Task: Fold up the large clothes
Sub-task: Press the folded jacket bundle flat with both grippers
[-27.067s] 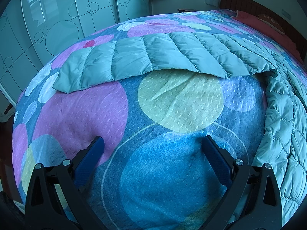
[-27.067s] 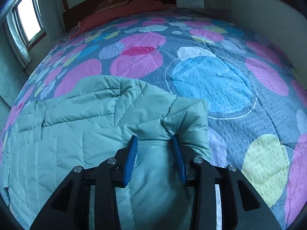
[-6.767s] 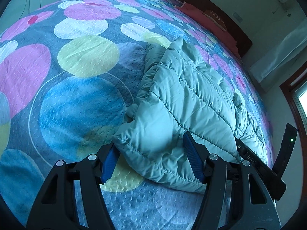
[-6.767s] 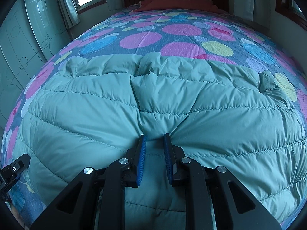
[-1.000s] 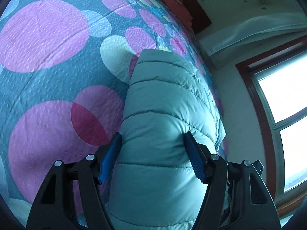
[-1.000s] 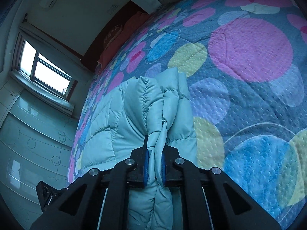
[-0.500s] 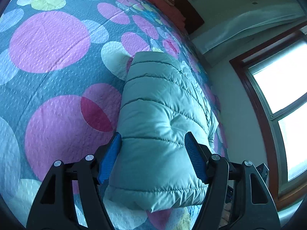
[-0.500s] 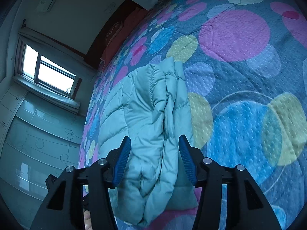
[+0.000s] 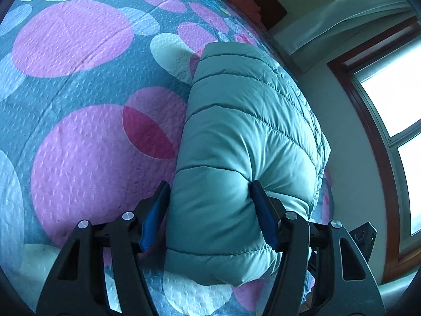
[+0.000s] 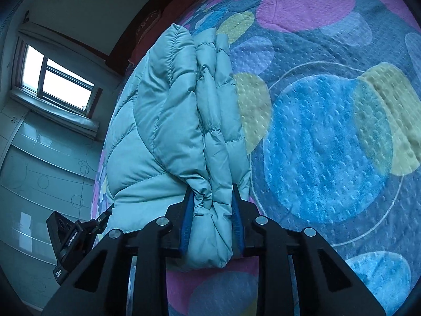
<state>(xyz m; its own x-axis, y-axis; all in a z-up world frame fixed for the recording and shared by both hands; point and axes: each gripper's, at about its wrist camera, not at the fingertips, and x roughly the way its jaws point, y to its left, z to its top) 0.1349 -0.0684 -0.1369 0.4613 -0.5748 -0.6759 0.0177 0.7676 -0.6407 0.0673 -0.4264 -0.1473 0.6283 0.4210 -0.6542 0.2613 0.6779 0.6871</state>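
Left hand-held gripper [image 9: 210,210]: jaws set fairly wide and just closing in, blue pads pressed into both flanks of the folded teal puffer jacket [image 9: 244,142], so it grips the bundle's near end.
Right hand-held gripper [image 10: 210,218]: jaws narrow and just closing, pinching a bunched edge of the same jacket [image 10: 168,121] between its pads.
Jacket: folded into a thick quilted roll that runs away from both grippers on the bed [image 9: 79,79]; its near end hangs below the left pads.
Bedspread: dotted pattern to the left of the left gripper, to the right of the right one.
Hidden: the underside of the roll and how its layers stack cannot be made out.
Cut off: the other gripper's black body [image 10: 68,239] shows only partly, left of the right gripper.
Person: no hand or sleeve visible.
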